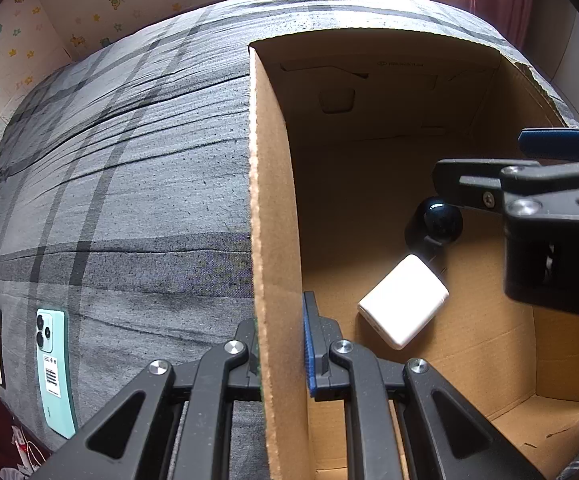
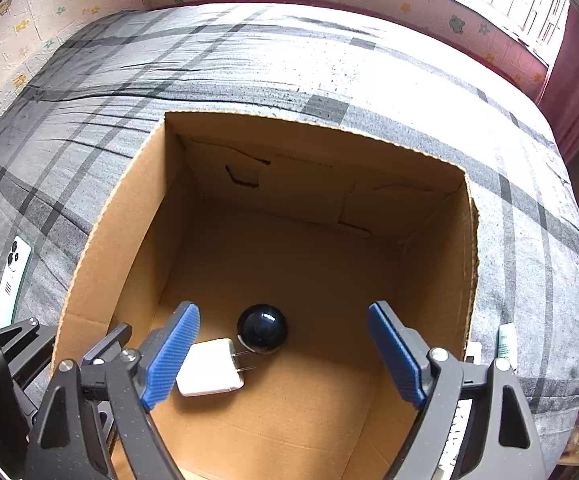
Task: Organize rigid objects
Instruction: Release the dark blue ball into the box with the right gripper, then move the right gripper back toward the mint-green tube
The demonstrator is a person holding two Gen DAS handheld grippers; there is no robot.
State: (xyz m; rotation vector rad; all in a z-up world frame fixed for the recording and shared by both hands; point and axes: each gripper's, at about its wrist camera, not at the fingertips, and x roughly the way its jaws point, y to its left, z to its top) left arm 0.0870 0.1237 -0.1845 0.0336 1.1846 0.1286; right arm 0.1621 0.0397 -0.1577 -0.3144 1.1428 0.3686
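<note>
The left gripper (image 1: 279, 344) clenched the cardboard box (image 1: 273, 200) wall, while the right gripper (image 2: 283, 354) hung released above the ball (image 2: 262, 329) and charger (image 2: 209, 368).

Window glare, fisheye-warped edges.

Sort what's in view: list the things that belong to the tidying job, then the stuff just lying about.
Job:
cardboard box
white charger
dark ball
mint phone
left gripper, clamped on the box wall
right gripper, open

Lying about:
plaid bedsheet
curtain
</note>
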